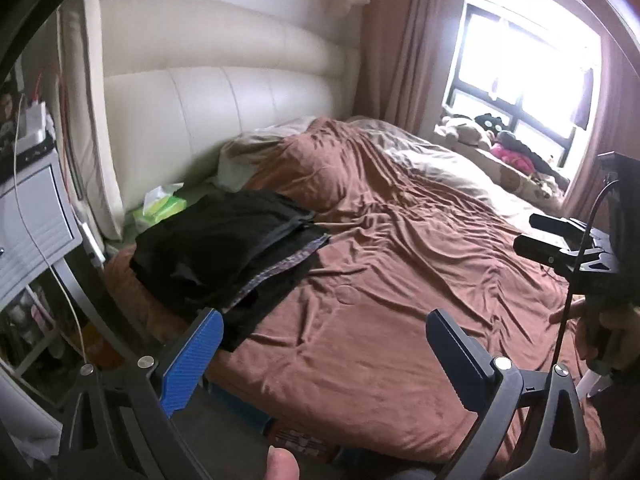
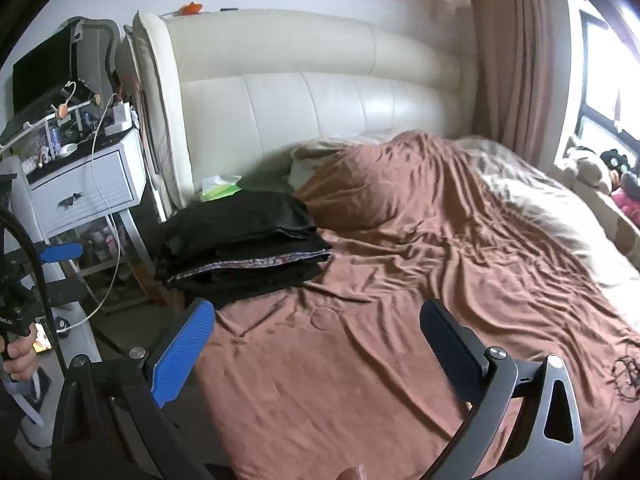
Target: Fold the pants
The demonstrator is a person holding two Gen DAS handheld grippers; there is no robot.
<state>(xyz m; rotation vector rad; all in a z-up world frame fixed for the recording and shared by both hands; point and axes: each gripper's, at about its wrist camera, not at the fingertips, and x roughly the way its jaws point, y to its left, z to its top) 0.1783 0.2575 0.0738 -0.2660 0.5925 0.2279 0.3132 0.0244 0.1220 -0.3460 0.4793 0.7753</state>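
From the left wrist view, the left gripper [image 1: 324, 340] hangs over the brown bedspread [image 1: 400, 280] with jaws spread wide and nothing between them. The folded black pants [image 1: 224, 248] lie on a stack at the near-left bed corner. The fold looks finished, so withdrawing cleanly, without snagging the stack, seems the sensible move.

From the right wrist view, the right gripper [image 2: 316, 336] tilts downward over the bedspread, jaws likewise spread and empty, right of the pants [image 2: 240, 232].

Black folded pants [image 2: 240, 240], patterned trim; brown bed cover [image 2: 400, 340]; cream headboard [image 2: 320, 100]; blue gripper pads [image 2: 182, 356]; green tissue pack [image 2: 220, 190].
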